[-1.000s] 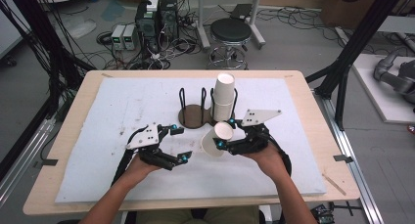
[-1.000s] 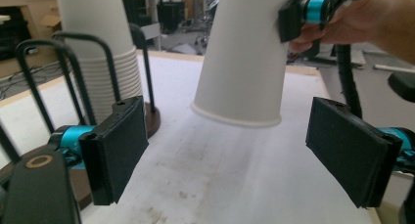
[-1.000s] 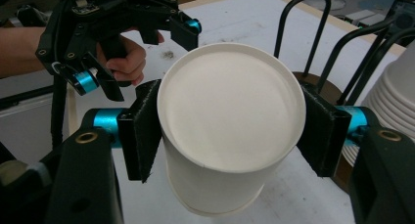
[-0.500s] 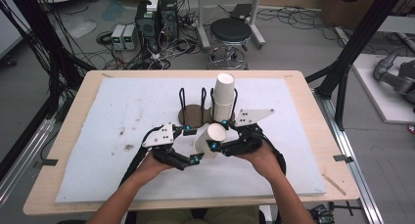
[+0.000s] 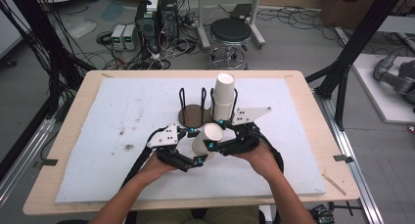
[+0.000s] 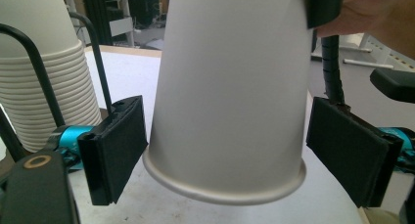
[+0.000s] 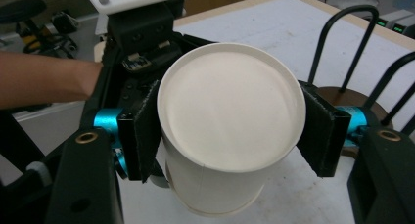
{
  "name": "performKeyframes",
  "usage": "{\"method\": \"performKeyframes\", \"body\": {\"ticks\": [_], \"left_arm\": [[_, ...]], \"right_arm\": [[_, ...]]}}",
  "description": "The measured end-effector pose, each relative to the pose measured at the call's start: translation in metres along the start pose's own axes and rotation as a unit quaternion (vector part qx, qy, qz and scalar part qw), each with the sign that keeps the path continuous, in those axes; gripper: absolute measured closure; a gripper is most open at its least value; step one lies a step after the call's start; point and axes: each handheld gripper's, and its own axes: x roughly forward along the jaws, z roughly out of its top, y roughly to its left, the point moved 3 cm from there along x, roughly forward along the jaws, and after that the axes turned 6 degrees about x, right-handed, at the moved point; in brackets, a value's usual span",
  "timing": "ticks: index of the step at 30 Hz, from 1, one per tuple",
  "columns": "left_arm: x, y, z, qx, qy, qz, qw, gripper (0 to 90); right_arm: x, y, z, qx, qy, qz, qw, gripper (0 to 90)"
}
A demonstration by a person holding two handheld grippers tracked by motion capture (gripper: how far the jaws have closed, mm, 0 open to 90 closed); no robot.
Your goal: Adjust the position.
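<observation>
Paper cup [image 5: 207,138], a single white one, is hanging tilted in the air just above the desk [image 5: 293,84], a little in front of the black wire cup rack [image 5: 195,106] and its tall stack of cups [image 5: 224,97]. I am judging it to be very light, thin-walled and easy to crush, with a smooth, slightly slippery skin; the stiffest places to take it are the base ring and the rolled rim [image 6: 225,187], while the mid-wall is likely to buckle under a hard squeeze. From my remote seat I am watching the right hand-held gripper [image 7: 227,131] pinching the cup near its closed base, both pads pressing on the wall, jaws narrowed onto it. The left hand-held gripper [image 6: 240,155] is sitting spread around the cup's rim end: one pad [image 6: 115,145] is lying just beside the rim, perhaps grazing it, and the other is standing clear with a visible gap, so I am reading it as not yet gripping. I am judging a gentle close just above the rim as the safe hold for a hand-over
</observation>
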Motion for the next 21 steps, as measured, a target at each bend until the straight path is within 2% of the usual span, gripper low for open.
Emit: {"method": "performKeyframes", "body": {"ticks": [2, 9, 11, 21], "left_arm": [[-0.0002, -0.0002, -0.0001, 0.000, 0.002, -0.002, 1.0000, 16.1], [-0.0028, 0.0000, 0.0013, 0.009, 0.008, 0.000, 0.9999, 20.1], [-0.0033, -0.0011, 0.0028, 0.012, 0.007, -0.005, 0.9999, 24.6], [-0.0047, -0.0019, 0.0042, 0.018, 0.012, -0.005, 0.9997, 27.2]], "right_arm": [[0.0005, 0.0018, 0.0015, 0.003, -0.006, 0.010, 0.9999, 34.0], [-0.0007, -0.0011, -0.0010, 0.012, -0.007, 0.012, 0.9998, 34.0], [-0.0005, -0.0013, -0.0022, 0.015, -0.005, 0.014, 0.9998, 34.0], [-0.0017, -0.0022, -0.0047, 0.022, -0.006, 0.017, 0.9996, 33.9]]}}
